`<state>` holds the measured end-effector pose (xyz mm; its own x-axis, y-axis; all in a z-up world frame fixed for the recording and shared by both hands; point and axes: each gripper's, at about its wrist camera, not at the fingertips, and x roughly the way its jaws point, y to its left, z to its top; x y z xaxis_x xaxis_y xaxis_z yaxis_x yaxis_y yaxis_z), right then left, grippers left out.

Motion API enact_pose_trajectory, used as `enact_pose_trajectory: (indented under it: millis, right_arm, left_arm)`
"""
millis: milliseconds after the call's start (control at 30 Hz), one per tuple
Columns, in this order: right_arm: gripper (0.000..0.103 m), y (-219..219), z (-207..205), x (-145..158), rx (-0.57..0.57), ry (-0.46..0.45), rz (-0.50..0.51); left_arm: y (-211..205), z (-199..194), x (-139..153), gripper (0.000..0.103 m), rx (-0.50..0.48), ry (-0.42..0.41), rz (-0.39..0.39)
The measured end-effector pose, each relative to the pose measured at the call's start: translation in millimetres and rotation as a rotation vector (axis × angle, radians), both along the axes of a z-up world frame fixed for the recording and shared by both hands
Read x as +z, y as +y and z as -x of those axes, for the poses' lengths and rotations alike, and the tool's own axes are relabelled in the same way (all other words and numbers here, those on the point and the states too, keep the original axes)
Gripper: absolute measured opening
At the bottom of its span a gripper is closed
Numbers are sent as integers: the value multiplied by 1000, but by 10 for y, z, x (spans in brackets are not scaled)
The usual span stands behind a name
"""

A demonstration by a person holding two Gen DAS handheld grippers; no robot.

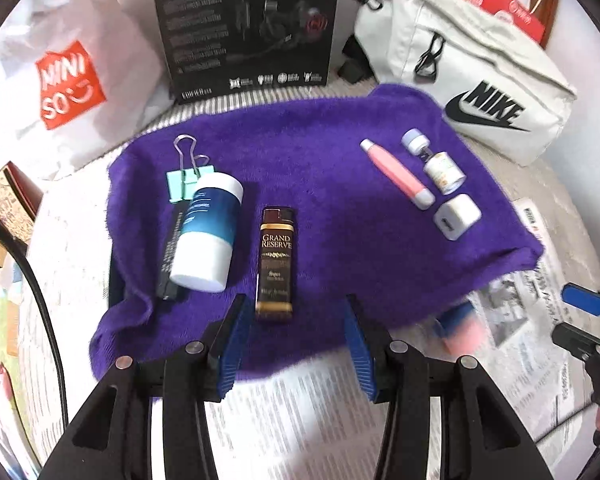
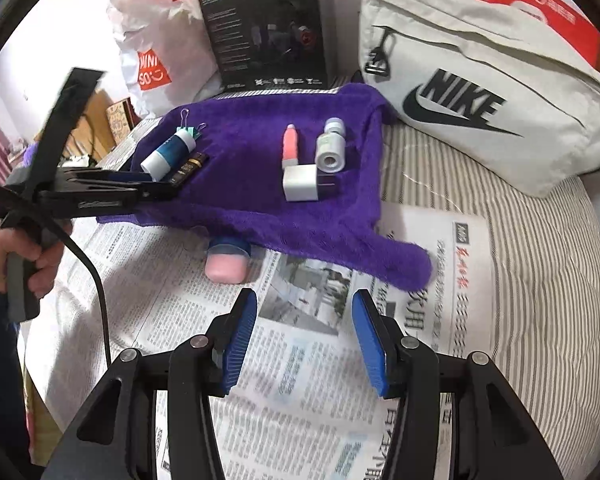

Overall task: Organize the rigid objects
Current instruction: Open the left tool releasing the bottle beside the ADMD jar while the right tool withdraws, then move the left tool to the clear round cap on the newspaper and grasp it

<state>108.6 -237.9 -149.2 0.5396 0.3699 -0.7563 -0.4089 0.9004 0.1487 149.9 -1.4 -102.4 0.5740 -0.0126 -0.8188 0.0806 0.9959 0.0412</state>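
Note:
A purple towel (image 1: 319, 168) holds two groups of small things. On its left lie a white-and-blue bottle (image 1: 208, 232), a mint binder clip (image 1: 188, 180) and a dark lighter (image 1: 274, 264). On its right lie a pink tube (image 1: 395, 172), a small vial (image 1: 435, 164) and a white charger cube (image 1: 457, 216). My left gripper (image 1: 296, 344) is open, and the lighter's near end sits between its fingertips without touching them. My right gripper (image 2: 304, 336) is open over newspaper with nothing between its fingers. A pink-and-blue case (image 2: 226, 260) lies on the paper at the towel's near edge.
Newspaper (image 2: 300, 380) covers a striped bed surface (image 2: 539, 280). Behind the towel stand a black box (image 1: 248, 24), a white shopping bag (image 1: 68, 72) and a white Nike bag (image 2: 479, 92). A person's hand (image 2: 32, 248) holds the left gripper's handle, with a black cable hanging.

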Motion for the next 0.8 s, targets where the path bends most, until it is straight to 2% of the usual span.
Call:
enact_pose_trajectory:
  millis: [133,267,567,800]
  right_arm:
    - [50,-60,130,-4,-17,-9,-3]
    - [50,-137,220,-62,-55,6,-26]
    - [50,-241,356,-234,-96,46,-74]
    - [50,-247,388,-291,-95,55,-78]
  left_arm:
    - [-51,253,18,45,-44,-20,34]
    - [-189,395,-112,45,-70,-11,20]
    - [-474,384,-423,45,-100,18,31]
    - [-551,301,-495,45,-104,21,43]
